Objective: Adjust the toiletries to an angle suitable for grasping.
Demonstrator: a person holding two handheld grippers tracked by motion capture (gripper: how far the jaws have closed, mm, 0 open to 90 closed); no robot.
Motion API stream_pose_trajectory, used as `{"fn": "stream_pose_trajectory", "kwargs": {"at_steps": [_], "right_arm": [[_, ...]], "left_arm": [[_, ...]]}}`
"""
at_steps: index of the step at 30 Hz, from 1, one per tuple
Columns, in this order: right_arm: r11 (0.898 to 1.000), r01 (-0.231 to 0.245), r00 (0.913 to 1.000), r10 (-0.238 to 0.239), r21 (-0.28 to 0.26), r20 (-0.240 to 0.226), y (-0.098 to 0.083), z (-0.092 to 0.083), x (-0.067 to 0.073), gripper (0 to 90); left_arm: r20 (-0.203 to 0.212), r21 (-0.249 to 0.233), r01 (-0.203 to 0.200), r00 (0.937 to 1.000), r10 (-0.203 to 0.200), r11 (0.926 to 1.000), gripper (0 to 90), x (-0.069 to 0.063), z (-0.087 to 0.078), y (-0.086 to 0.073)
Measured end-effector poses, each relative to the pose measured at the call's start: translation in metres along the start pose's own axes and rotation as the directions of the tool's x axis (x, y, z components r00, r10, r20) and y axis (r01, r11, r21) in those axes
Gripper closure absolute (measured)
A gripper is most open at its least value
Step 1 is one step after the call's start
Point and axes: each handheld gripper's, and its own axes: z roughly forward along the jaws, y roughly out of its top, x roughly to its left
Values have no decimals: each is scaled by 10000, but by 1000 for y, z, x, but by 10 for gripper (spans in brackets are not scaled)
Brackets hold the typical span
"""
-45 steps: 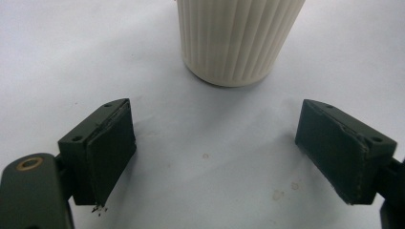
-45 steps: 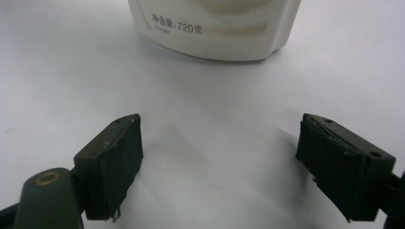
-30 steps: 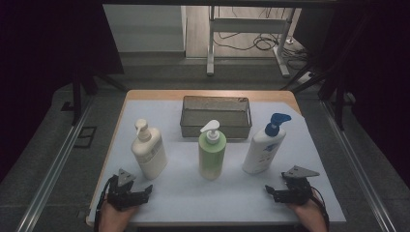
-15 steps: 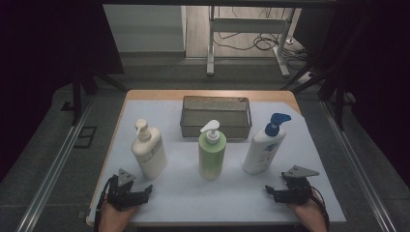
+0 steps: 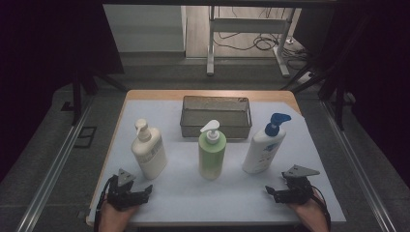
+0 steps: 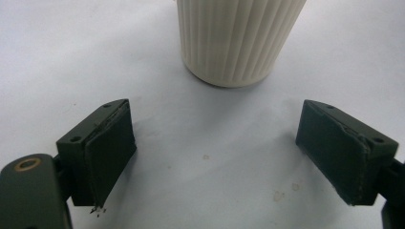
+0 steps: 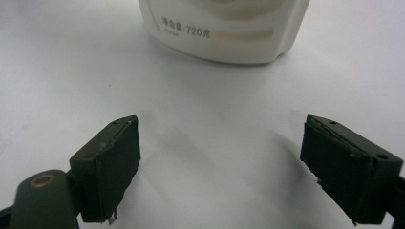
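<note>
On the left, the left gripper (image 5: 145, 190) rests low on the white table (image 5: 232, 198), near its front edge. Its jaws stand wide apart and hold nothing. Right in front of it stands the cream bottle (image 5: 149, 155), close by but not touching. In the left gripper view the ribbed cream bottle (image 6: 239, 40) sits straight ahead, a little to the right of the middle between the jaws. It stands upright, so its long side goes up and down.

In the middle stands the green bottle (image 5: 212, 153), also upright (it has a white pump on top). It sits between the two grippers, and neither one points at it. Behind it is the metal basket (image 5: 216, 126).

On the right, the right gripper (image 5: 270, 192) rests on the table too, with its jaws wide apart and nothing in them. The white bottle with the blue pump (image 5: 263, 150) stands just ahead of it, leaning a bit. In the right gripper view its base (image 7: 224, 28) is straight in front.

Each gripper seems nearest to its own bottle, so a short push forward looks enough.
</note>
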Motion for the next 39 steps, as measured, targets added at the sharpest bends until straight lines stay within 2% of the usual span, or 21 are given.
{"fn": "stream_pose_trajectory", "kwargs": {"at_steps": [5, 7, 10, 16, 20, 21, 23, 26, 39], "right_arm": [[10000, 5, 9999, -6, 82, 137, 4, -2, -2, 132], [9999, -115, 9998, 116, -44, 187, 5, -3, -4, 134], [9990, -339, 9993, 335, -304, -165, 7, -5, -7, 134], [9982, -509, 9984, 501, -309, -274, 13, -10, -12, 169], [9974, -586, 9980, 576, -411, -249, 16, -13, -16, 251], [9960, -724, 9971, 712, -531, -258, 18, -16, -18, 294], [9954, -746, 9970, 733, -599, -234, 20, -17, -19, 318], [9955, -601, 9982, 596, -727, -91, 24, -20, -23, 404], [9959, -607, 9981, 602, -670, -93, 35, -17, -40, 722]], "left_arm": [[-2, -8, 2, 10000, -2, 10000, 126, 0, 0, 0], [-1, -11, 5, 10000, -5, 10000, 126, 0, 0, 0], [1, -13, 7, 10000, -7, 10000, 126, 0, 0, 0], [-2, -21, 21, 10000, -21, 10000, 126, 0, 0, 0], [0, -23, 19, 10000, -19, 10000, 126, 0, 0, 0], [-1, -21, 19, 10000, -19, 10000, 126, 0, 0, 0], [1, -24, 21, 10000, -21, 10000, 126, 0, 0, 0], [8, -25, 22, 10000, -22, 10000, 126, 0, 0, 0], [-12, -37, 12, 10000, -12, 10000, 126, 0, 0, -1]]}}
